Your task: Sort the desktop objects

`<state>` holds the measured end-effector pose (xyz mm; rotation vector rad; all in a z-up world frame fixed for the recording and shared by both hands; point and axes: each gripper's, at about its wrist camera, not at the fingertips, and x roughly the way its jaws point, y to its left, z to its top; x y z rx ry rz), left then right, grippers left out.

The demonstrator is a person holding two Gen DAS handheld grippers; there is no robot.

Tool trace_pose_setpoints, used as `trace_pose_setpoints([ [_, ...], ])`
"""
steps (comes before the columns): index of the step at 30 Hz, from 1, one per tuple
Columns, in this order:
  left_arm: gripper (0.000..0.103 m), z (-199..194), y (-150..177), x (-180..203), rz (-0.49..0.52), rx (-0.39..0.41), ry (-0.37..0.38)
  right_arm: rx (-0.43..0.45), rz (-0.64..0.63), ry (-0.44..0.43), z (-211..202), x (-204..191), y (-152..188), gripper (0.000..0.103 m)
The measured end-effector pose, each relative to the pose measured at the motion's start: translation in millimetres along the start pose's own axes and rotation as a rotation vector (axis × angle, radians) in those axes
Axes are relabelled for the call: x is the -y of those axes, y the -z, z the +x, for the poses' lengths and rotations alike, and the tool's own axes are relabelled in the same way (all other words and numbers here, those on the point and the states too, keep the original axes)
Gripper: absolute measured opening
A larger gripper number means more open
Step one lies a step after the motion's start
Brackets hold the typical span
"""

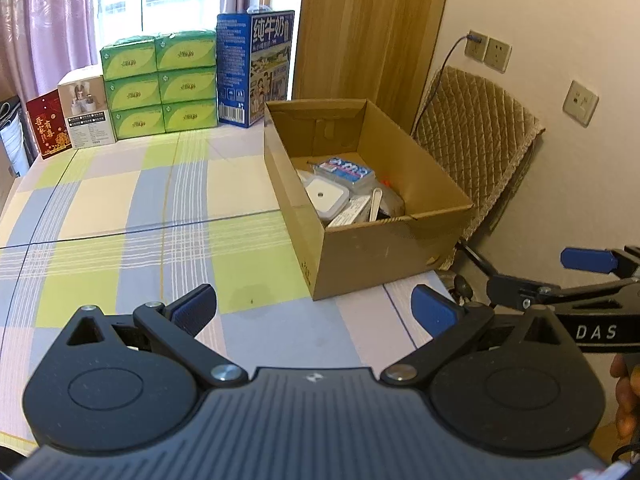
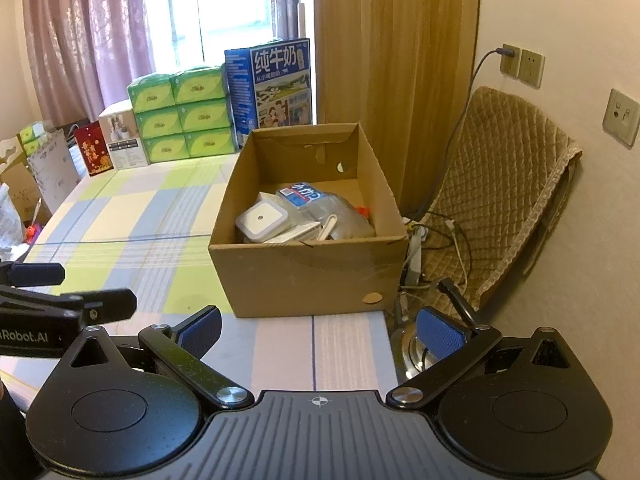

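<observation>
Left gripper (image 1: 314, 314) spread wide, nothing between the blue pads (image 1: 192, 312), hovering over the near part of the checked cloth (image 1: 120, 208). Right gripper (image 2: 318, 330) likewise agape and empty, held just right of the left one, over the near right edge of the table. Each visible in the other's camera: the right one poking in at the right edge of the left view, the left one at the left edge of the right view. Part of a hand (image 1: 626, 396) at the lower right of the left view.

Straight ahead, a box (image 2: 308, 272) of brown card, open-topped, on the right side of the table near its edge. Inside, heaped together: a white square device (image 2: 262, 218) with a dot at its centre, on the left; a clear pack (image 2: 304, 196) with a blue label behind it; a white spoon-like piece (image 2: 328, 226) leaning near the front wall; something orange (image 2: 363, 211) at the right, mostly hidden.

Nothing loose on the cloth between grippers and box.

Along the far edge, left to right: a red card (image 1: 48, 124), a white carton (image 1: 86, 110), green tissue packs (image 1: 160, 84) stacked three high and two wide, a blue milk carton (image 1: 256, 68). Behind these, pink curtains (image 2: 80, 40) and a bright window.

Right of the table, a quilted chair (image 2: 500, 184) against the wall, cables (image 2: 448, 236) trailing by it, wall sockets (image 2: 520, 64) above with a plug in one.
</observation>
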<state>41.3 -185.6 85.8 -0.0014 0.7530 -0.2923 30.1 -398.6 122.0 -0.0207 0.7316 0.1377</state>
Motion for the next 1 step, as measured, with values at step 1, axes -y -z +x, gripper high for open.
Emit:
trace_pose_setpoints([
  [1, 0.102, -0.1, 0.0, -0.6, 0.002, 0.006, -0.002, 0.000, -0.002, 0.001, 0.4, -0.2, 0.3, 0.101],
])
